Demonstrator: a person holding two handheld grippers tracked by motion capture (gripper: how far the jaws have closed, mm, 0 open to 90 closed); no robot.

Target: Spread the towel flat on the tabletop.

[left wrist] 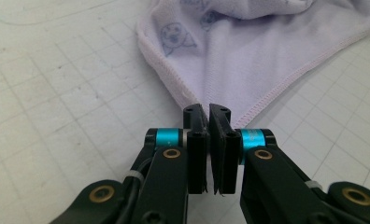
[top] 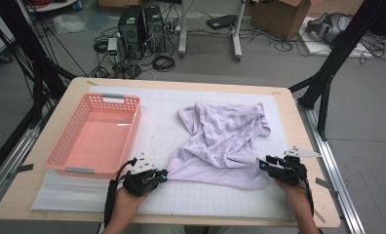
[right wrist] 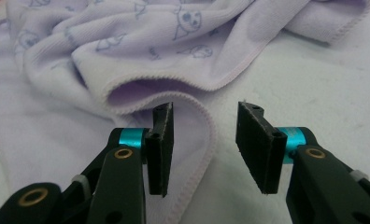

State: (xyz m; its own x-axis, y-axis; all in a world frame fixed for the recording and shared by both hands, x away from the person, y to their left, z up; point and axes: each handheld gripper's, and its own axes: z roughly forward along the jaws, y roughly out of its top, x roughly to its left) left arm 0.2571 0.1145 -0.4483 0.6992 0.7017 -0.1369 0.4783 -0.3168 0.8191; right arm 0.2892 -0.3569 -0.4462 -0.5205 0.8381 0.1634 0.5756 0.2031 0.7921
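- Nearest my lens in the left gripper view, the left gripper [left wrist: 207,112] has its jaws pressed nearly together, and a corner of the lilac cloth [left wrist: 248,56] ends right at their tips. I cannot tell whether any fabric is actually caught between them; the corner's very tip is hidden behind the pads.
- In the right gripper view, the right gripper [right wrist: 205,122] has its jaws well apart, straddling a stitched, curled edge of the cloth [right wrist: 127,56], which lies ahead of and under the left jaw. The right jaw sits over bare mat. Nothing is clamped.
- The gripper views let me read the cloth's printed cartoon figures and hem stitching; from the high view the print is a faint pattern.
- The high view gives me what the gripper cameras miss: the whole cloth [top: 222,139] rumpled on the gridded white mat [top: 205,200], the left gripper [top: 164,174] at its near-left corner and the right gripper [top: 262,164] at its near-right edge.
- Beyond and outboard of the left gripper stands a pink basket [top: 67,148]; it looks empty inside.
- From above, both jaw sets are too small and dark to judge, and my forearms are cut off at the bottom edge.
- Under the cloth's folds, I cannot see.
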